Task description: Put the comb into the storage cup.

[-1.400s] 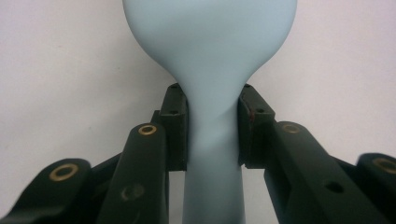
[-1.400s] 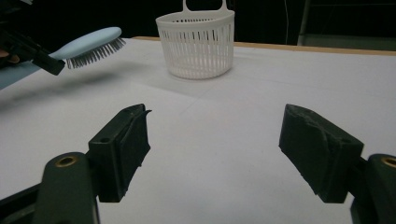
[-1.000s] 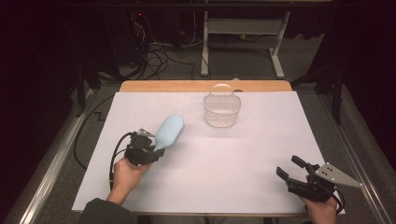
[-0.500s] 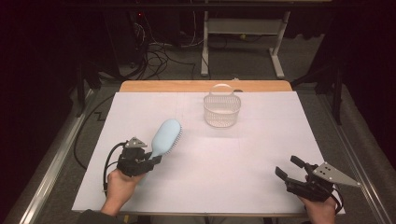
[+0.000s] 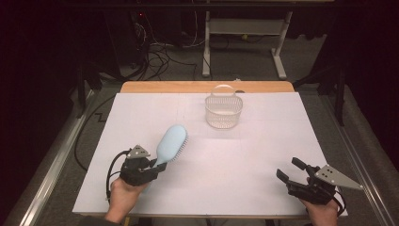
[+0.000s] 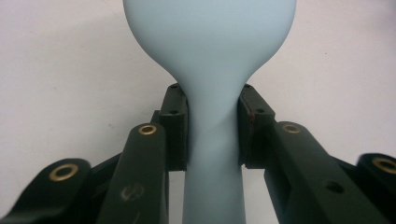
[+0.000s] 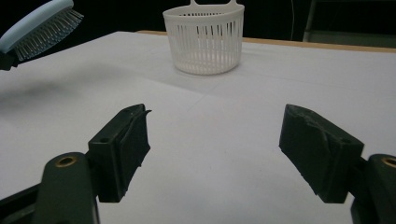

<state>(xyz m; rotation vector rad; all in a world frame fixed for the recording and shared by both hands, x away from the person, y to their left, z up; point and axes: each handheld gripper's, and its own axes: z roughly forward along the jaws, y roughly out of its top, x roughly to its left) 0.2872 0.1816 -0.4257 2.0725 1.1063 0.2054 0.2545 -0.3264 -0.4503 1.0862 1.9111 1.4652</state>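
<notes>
While the left claw point(image 6: 212, 128) pinched the pale blue hairbrush point(image 5: 170, 143) by its neck, the head rose tilted ahead of it, off the tabletop point(image 5: 244, 155). Farther ahead and to its right stood the white basket point(image 5: 224, 111), apparently empty; pickup done, delivery pending. Right claw point(image 7: 215, 154) spread, idle. Handle end hidden under the claw.

You have a table point(image 5: 282, 141) covered by a white sheet point(image 5: 226, 160); a strip of bare wood point(image 5: 188, 87) shows along its far edge. On the sheet, toward the far side, a white slatted basket point(image 5: 224, 111) stands upright, its handle at the back.
</notes>
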